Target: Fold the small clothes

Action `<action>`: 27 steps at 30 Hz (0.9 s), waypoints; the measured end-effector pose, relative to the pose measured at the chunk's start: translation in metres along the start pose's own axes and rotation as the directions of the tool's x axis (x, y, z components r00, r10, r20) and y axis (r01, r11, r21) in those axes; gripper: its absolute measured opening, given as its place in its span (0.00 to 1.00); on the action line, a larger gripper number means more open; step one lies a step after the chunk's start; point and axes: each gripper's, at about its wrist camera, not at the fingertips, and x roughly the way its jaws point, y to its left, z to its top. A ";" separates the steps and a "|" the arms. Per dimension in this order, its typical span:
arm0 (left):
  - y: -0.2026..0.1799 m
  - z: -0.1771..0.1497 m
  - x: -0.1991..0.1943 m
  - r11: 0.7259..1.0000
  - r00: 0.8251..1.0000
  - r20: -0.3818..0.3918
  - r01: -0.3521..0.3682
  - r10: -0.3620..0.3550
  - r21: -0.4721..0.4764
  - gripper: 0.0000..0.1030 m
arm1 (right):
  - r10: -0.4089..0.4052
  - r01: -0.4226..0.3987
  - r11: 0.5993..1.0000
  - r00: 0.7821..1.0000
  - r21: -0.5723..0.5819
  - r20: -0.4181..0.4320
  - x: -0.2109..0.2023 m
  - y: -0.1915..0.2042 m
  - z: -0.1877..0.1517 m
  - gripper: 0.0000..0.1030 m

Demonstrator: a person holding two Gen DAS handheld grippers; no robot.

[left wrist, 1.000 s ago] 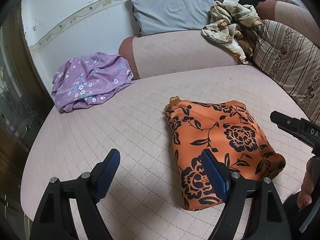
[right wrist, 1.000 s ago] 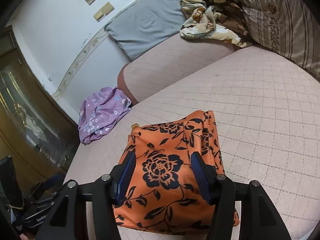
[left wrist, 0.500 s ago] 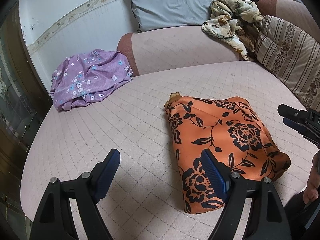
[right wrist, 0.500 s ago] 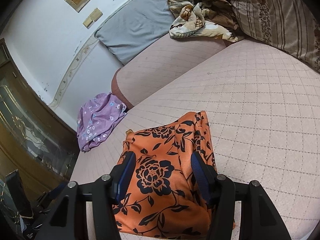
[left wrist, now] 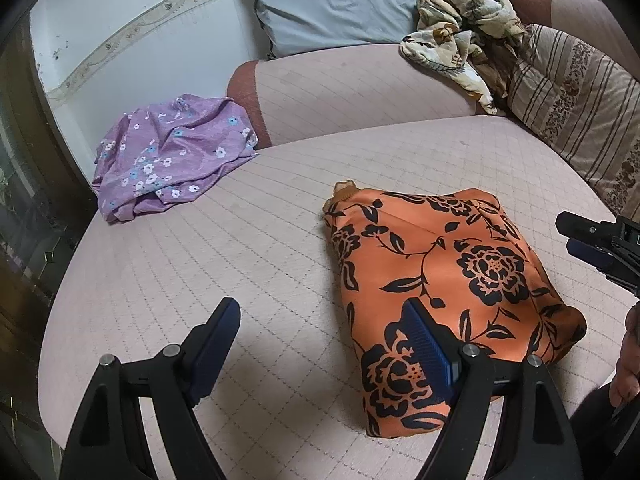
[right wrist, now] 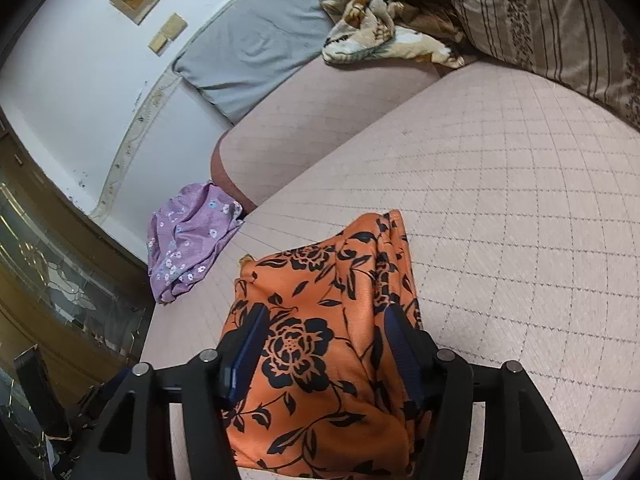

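Observation:
A folded orange garment with black flowers (left wrist: 436, 276) lies on the quilted pink bed near its front edge; it also shows in the right wrist view (right wrist: 320, 332). My left gripper (left wrist: 320, 340) is open and empty above the bed, its right finger over the garment's near-left part. My right gripper (right wrist: 324, 340) is open above the garment, holding nothing, one finger over each side of the fold. It appears at the right edge of the left wrist view (left wrist: 592, 240).
A crumpled purple floral garment (left wrist: 168, 156) lies at the bed's far left corner, also in the right wrist view (right wrist: 188, 240). A grey pillow (left wrist: 336, 4), a beige floral blanket (left wrist: 460, 44) and a striped cushion (left wrist: 580, 108) lie at the back and right.
Both grippers have drawn back a little from the garment and the views have shifted. The orange garment lies as before. Both grippers stay open.

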 end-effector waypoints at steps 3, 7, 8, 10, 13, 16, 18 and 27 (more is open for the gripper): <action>0.001 0.001 0.010 0.999 0.999 -0.025 0.041 -0.041 -0.009 0.81 | -0.013 0.013 1.000 1.000 0.015 -0.016 0.003 -0.007 0.001 0.64; 0.010 0.004 0.038 0.974 0.969 -0.124 0.205 -0.216 -0.092 0.81 | -0.018 0.020 0.999 0.999 0.037 -0.043 0.009 -0.020 0.004 0.66; 0.013 0.004 0.046 0.965 0.957 -0.149 0.233 -0.249 -0.118 0.81 | -0.010 0.013 0.998 0.998 0.057 -0.059 0.013 -0.026 0.005 0.67; 0.018 0.004 0.065 0.941 0.927 -0.197 0.288 -0.320 -0.176 0.81 | 0.004 0.004 0.996 0.996 0.087 -0.088 0.020 -0.037 0.007 0.68; 0.021 0.002 0.085 0.909 0.884 -0.244 0.346 -0.399 -0.234 0.81 | -0.004 0.023 0.989 0.992 0.146 -0.130 0.030 -0.054 0.009 0.68; 0.019 0.001 0.098 0.879 0.840 -0.279 0.399 -0.465 -0.263 0.81 | 0.010 0.020 0.981 0.988 0.194 -0.151 0.037 -0.066 0.011 0.69; 0.017 0.000 0.104 0.862 0.821 -0.283 0.425 -0.496 -0.275 0.81 | 0.060 -0.015 0.968 0.983 0.249 -0.175 0.045 -0.073 0.011 0.69; 0.006 -0.001 0.120 0.816 0.759 -0.311 0.487 -0.572 -0.312 0.81 | 0.099 -0.021 0.963 0.954 0.268 -0.281 0.082 -0.073 0.002 0.75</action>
